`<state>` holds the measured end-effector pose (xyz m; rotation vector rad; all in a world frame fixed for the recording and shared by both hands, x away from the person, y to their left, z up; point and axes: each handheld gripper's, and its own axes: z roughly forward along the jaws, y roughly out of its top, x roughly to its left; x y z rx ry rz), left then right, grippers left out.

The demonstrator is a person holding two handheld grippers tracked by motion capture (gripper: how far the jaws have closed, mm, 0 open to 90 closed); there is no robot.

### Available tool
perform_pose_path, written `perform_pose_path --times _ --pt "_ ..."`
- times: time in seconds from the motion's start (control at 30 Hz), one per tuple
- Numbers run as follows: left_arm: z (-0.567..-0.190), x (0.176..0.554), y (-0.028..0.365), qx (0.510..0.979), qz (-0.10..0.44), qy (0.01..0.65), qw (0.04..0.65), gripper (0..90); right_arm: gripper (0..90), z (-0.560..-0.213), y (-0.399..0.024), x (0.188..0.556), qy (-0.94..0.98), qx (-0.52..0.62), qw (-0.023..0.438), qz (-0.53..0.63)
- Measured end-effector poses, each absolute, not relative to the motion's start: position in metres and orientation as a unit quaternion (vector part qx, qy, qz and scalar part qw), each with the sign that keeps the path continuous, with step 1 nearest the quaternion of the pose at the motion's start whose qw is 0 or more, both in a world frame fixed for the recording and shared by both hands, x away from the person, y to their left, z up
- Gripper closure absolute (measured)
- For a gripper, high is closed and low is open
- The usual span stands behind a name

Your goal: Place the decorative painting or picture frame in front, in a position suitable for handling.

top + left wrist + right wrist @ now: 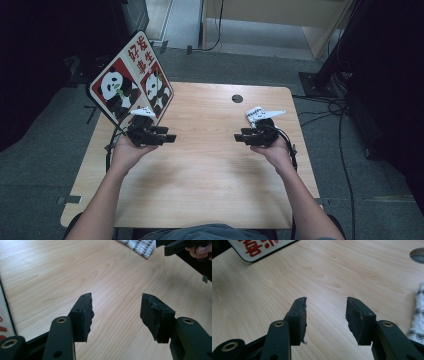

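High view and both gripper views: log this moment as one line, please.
left gripper: open, empty | right gripper: open, empty | patterned cloth: on table beside right gripper | panda sign: table's left edge

The table (200,170) runs from the person's side away toward the floor beyond. A panda board (131,80) stands tilted at its far left corner, leaning out over the left edge. The left gripper (170,136) hovers just in front of the board, jaws pointing toward the table's middle. Opposite it, well apart across bare wood, the right gripper (240,137) points back at it from the right half. A patterned cloth (256,114) lies just behind the right gripper. A round hole (237,98) sits in the table near the far edge, behind the cloth and slightly to its left.
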<state>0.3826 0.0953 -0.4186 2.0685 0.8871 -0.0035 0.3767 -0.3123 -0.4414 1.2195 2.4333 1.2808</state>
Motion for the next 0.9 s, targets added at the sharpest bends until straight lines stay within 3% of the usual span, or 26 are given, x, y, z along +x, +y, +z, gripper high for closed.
perform_pose_path --times 0.3,0.9 --pt "-0.4195 0.3839 0.0955 0.829 -0.003 0.360 0.428 43.4 47.1 -0.4426 -0.3132 0.3791 0.812 0.414 0.050 0.409" --pt "-0.4166 0.3820 0.0959 0.827 -0.007 0.365 0.428 42.5 52.4 -0.4447 -0.3194 0.3795 0.813 0.411 0.059 0.408"
